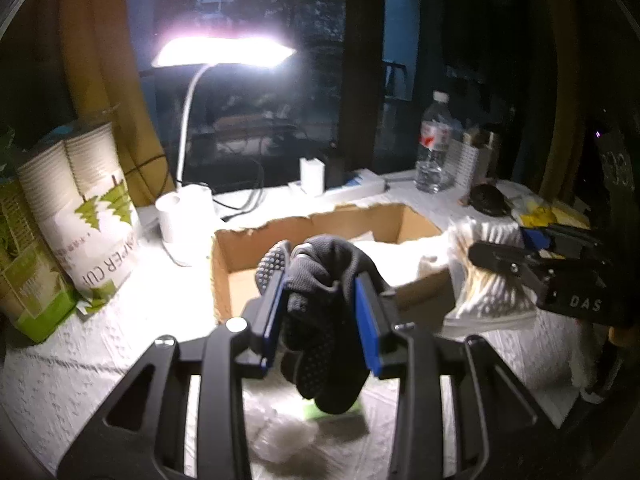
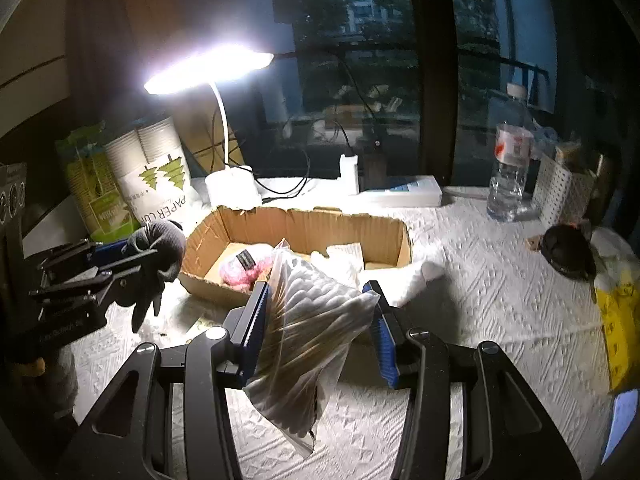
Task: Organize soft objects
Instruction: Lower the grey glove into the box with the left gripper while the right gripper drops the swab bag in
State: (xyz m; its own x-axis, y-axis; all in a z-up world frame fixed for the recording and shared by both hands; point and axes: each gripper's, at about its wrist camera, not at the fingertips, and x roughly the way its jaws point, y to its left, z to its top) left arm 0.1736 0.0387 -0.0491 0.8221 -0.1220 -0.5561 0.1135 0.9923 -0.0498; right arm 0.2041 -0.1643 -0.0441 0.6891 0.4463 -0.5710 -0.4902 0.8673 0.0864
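- The left gripper (image 1: 322,312) was clamped on a bunched dark glove (image 1: 320,304) with a dotted palm, its blue pads pressed tight against the fabric; the glove hung just short of the near wall of the open cardboard box (image 1: 232,248).
- The right gripper (image 2: 320,320) held a clear plastic bag of cotton swabs (image 2: 308,320) between jaws standing about half apart, both pads against the bag; the bag hung in front of the box's near wall.
- Only the right wrist view looked down into the box: a pink fuzzy bundle (image 2: 244,266) with a small dark tag lay at its near left corner, and white soft material (image 2: 344,260) lay at its right end. From the left wrist view the glove hid most of the box floor.
- Only the left wrist view showed a green item (image 1: 316,412) and a crumpled clear wrapper (image 1: 280,436) on the white textured table cover (image 1: 80,360), below the glove and nearer than the box.
- Each view caught the other tool from the side: the right gripper and its bag at the box's right end, the left gripper and glove at its left end.
- Behind the box stood a lit desk lamp (image 2: 208,68); left of it, a sleeve of paper cups (image 2: 156,176); to the right and behind it, a water bottle (image 2: 510,168). A black cap (image 2: 566,252) lay on the cover well right of the box.
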